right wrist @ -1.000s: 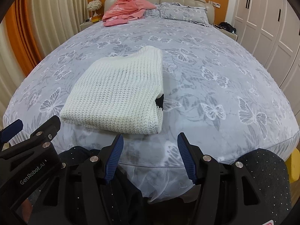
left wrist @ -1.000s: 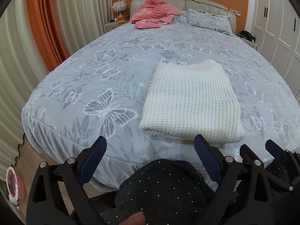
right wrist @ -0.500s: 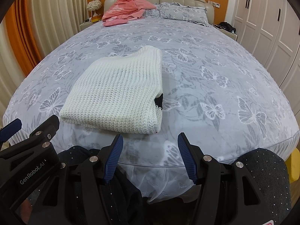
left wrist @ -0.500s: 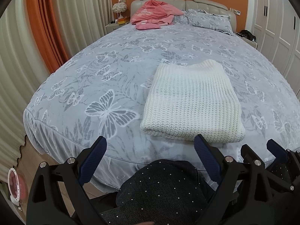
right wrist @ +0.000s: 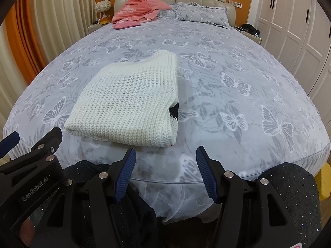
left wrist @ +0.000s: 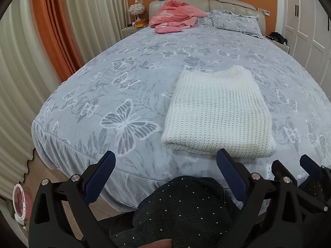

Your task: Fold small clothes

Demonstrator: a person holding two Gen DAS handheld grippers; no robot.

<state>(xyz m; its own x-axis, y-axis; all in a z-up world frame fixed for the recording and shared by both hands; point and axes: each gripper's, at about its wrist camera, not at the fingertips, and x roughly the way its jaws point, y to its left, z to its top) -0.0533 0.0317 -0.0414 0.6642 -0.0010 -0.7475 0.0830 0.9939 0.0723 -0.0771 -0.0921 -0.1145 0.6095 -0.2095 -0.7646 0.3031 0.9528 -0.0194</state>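
Note:
A white knitted sweater (left wrist: 219,113) lies folded into a neat rectangle on the grey butterfly bedspread (left wrist: 128,86), near the foot of the bed. It also shows in the right wrist view (right wrist: 128,101), with a small black patch at its right edge. My left gripper (left wrist: 165,171) is open and empty, held back off the foot of the bed. My right gripper (right wrist: 165,165) is open and empty too, just short of the sweater's near edge. Neither touches the sweater.
Pink clothes (left wrist: 175,18) lie piled at the headboard beside a grey pillow (left wrist: 233,21). Curtains (left wrist: 62,31) hang on the left, white wardrobe doors (right wrist: 293,26) on the right. The person's dark spotted knees (left wrist: 186,208) are below the grippers.
Both grippers stay open and almost still; the view has only drifted slightly. The sweater has not moved.

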